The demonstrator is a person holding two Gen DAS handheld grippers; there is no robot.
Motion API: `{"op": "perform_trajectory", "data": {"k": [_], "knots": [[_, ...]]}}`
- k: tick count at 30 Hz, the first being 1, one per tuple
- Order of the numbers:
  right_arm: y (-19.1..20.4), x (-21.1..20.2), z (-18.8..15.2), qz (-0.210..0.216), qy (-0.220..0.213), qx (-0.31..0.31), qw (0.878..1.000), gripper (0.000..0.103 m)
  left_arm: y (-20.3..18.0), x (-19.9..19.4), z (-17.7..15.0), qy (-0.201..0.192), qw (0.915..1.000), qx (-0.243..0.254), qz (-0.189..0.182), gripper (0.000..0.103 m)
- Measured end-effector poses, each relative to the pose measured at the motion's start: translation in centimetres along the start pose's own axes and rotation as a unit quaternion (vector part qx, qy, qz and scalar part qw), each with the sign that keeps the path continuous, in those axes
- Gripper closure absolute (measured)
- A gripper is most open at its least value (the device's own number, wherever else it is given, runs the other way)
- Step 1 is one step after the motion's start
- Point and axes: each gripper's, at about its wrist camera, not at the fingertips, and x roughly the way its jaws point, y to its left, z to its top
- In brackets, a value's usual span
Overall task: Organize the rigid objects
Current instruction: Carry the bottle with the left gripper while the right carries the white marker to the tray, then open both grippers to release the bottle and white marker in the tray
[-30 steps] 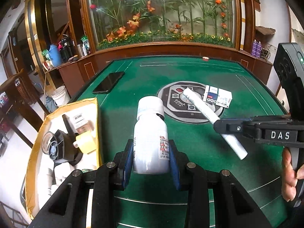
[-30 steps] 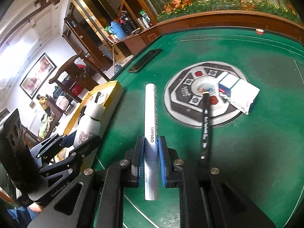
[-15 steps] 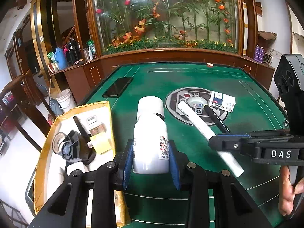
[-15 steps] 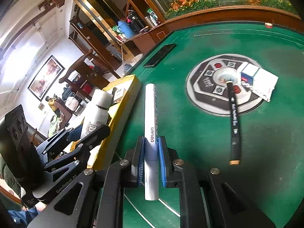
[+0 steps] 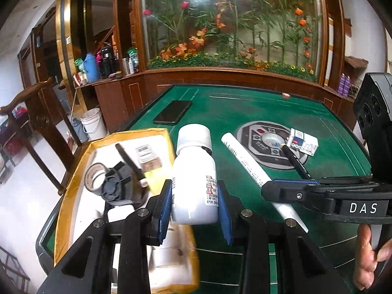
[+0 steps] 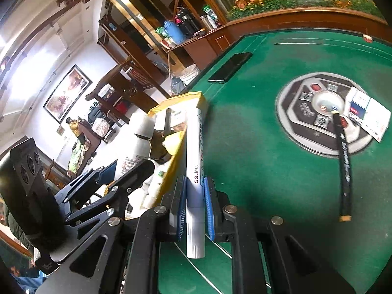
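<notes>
both carried loads: the left gripper (image 5: 194, 203) clamped the white bottle (image 5: 194, 178), the right gripper (image 6: 194, 210) the white marker (image 6: 194, 161); next, lowering each into the yellow box (image 5: 73, 186) just left of them.

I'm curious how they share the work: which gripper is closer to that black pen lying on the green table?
Right. The right gripper, holding a white marker, is beside the black pen; the left gripper is farther off, by the yellow box.

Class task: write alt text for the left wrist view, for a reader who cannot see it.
The left gripper holds a white pill bottle above a green table, beside a yellow-rimmed box of small items. To its right, the right gripper grips a white marker; a black pen and phone lie beyond.
</notes>
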Motion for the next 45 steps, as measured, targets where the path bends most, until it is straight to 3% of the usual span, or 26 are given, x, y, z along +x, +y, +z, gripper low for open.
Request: {"op": "perform_trajectory", "data": {"k": [9, 19, 25, 31, 45], "knots": [[3.1, 2.8, 1.4, 0.021, 0.017, -0.008, 1.0, 0.089, 5.9, -0.3, -0.6, -0.002, 0.9981, -0.055, 0.028, 0.067], [7.2, 8.2, 1.6, 0.033, 0.052, -0.015, 0.998, 0.089, 12.6, 1.1, -3.3, 0.027, 0.9897, -0.131, 0.049, 0.066], [7.7, 9.8, 0.7, 0.02, 0.065, 0.003, 0.998, 0.089, 13.5, 1.7, -4.0, 0.041, 0.988, -0.143, 0.043, 0.066], [7.2, 10.3, 1.5, -0.007, 0.048, 0.027, 0.998, 0.089, 13.9, 2.4, -4.0, 0.048, 0.9878, -0.144, 0.037, 0.067], [7.2, 12.9, 2.0, -0.015, 0.048, 0.055, 0.997, 0.089, 14.1, 3.1, -4.0, 0.053, 0.9886, -0.136, 0.036, 0.067]]}}
